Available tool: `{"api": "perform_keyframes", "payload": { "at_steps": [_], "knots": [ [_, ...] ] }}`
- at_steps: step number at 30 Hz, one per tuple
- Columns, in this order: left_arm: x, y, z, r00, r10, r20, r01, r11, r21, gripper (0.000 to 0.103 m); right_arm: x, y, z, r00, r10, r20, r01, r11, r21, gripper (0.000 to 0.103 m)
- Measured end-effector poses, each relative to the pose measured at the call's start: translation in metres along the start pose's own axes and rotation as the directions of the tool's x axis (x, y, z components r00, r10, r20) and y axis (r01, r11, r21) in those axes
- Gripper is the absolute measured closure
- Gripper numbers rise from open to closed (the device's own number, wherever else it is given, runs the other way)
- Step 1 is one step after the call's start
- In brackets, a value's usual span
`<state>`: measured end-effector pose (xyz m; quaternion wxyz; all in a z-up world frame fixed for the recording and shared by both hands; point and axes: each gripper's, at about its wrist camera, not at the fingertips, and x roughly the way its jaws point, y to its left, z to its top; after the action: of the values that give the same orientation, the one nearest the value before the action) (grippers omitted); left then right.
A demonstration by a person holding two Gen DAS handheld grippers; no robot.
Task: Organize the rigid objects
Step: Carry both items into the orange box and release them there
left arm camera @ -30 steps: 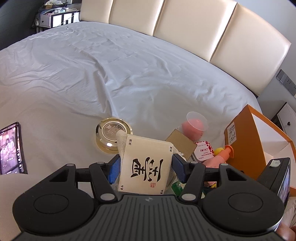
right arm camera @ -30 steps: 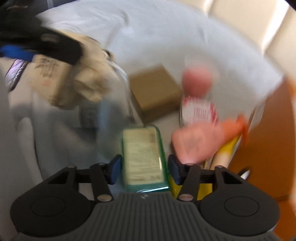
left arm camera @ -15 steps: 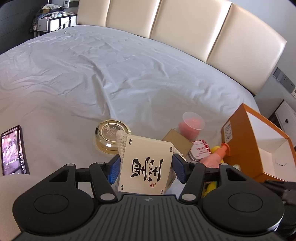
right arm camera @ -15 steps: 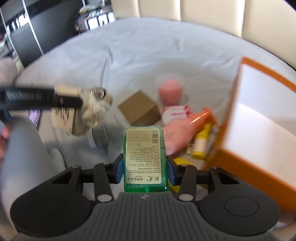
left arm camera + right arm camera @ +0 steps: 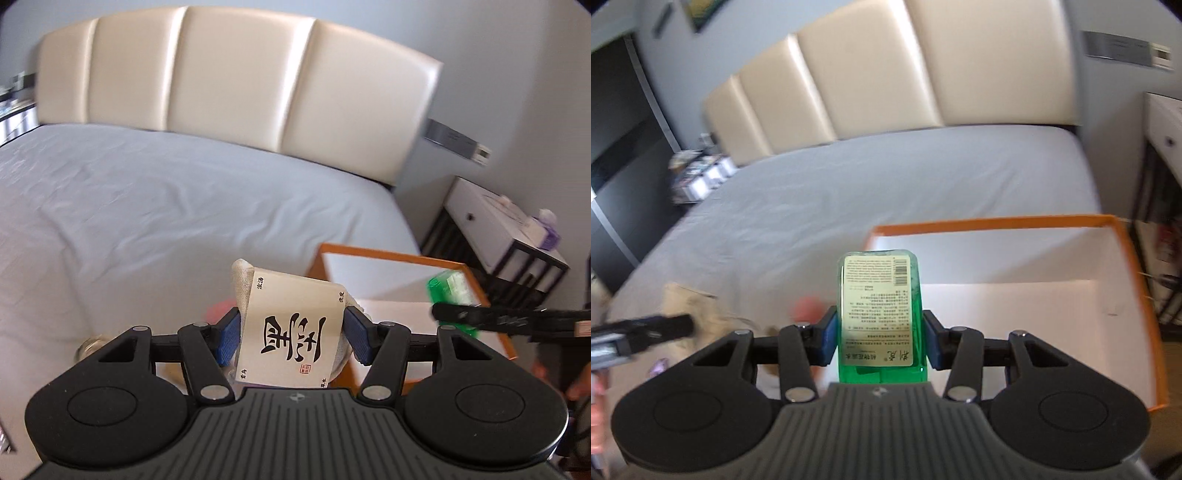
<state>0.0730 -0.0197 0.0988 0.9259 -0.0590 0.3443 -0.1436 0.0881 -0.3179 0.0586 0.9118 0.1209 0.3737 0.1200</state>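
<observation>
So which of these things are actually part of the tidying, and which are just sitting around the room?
Part of the job:
- green bottle, clamped in the right gripper
- cloth pouch with a calligraphy label, clamped in the left gripper
- orange box, open, white inside

Just lying about:
- bed sheet
- padded headboard
- bedside table

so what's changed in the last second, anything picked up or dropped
Nothing was dropped. The right gripper lifted the green bottle up from the pile and carried it toward the orange box, where it now hangs at the open top. The left gripper rose with its cream packet and swung right toward the same box. Both grips stayed shut on their items, and the box is in the same spot on the bed.
</observation>
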Motion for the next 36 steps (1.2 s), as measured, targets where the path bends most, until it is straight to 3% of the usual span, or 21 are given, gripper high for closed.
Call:
{"api": "perform_keyframes", "payload": {
  "at_steps": [4, 8, 11, 14, 18, 24, 27, 29, 32, 36],
  "knots": [
    [0.028, -0.040, 0.018, 0.993, -0.111, -0.042, 0.115, 0.986, 0.121, 0.035, 0.009, -0.037, -0.002, 0.996, -0.088, -0.029, 0.090, 0.993, 0.082, 0.057],
    [0.063, -0.081, 0.024, 0.974, -0.180, -0.140, 0.213, 0.937, 0.277, 0.035, 0.011, -0.054, -0.003, 0.993, -0.114, -0.029, 0.117, 0.987, 0.106, 0.057],
    [0.094, -0.104, 0.020, 0.959, -0.126, -0.254, 0.209, 0.920, 0.331, 0.035, 0.009, -0.062, -0.006, 0.989, -0.142, -0.035, 0.144, 0.985, 0.095, 0.057],
    [0.125, -0.116, 0.006, 0.923, -0.040, -0.382, 0.193, 0.909, 0.371, 0.036, 0.012, -0.068, -0.007, 0.988, -0.152, -0.037, 0.155, 0.984, 0.085, 0.057],
    [0.145, -0.126, -0.005, 0.902, 0.015, -0.432, 0.189, 0.885, 0.426, 0.036, 0.016, -0.077, -0.008, 0.986, -0.156, -0.050, 0.160, 0.983, 0.089, 0.058],
    [0.184, -0.135, -0.008, 0.826, 0.087, -0.557, 0.197, 0.881, 0.430, 0.036, 0.038, -0.084, -0.004, 0.984, -0.153, -0.085, 0.160, 0.984, 0.082, 0.058],
    [0.198, -0.143, -0.011, 0.801, 0.107, -0.590, 0.210, 0.872, 0.443, 0.036, 0.045, -0.082, -0.002, 0.985, -0.142, -0.095, 0.150, 0.986, 0.078, 0.058],
    [0.206, -0.143, -0.014, 0.782, 0.112, -0.613, 0.207, 0.881, 0.426, 0.036, 0.048, -0.082, -0.002, 0.985, -0.140, -0.102, 0.148, 0.986, 0.076, 0.058],
    [0.215, -0.143, -0.016, 0.768, 0.117, -0.630, 0.203, 0.888, 0.413, 0.036, 0.054, -0.081, -0.001, 0.985, -0.128, -0.113, 0.137, 0.988, 0.076, 0.058],
    [0.212, -0.136, -0.015, 0.764, 0.085, -0.640, 0.222, 0.896, 0.384, 0.033, 0.061, -0.078, -0.002, 0.985, -0.119, -0.127, 0.128, 0.989, 0.068, 0.058]
  ]
}}
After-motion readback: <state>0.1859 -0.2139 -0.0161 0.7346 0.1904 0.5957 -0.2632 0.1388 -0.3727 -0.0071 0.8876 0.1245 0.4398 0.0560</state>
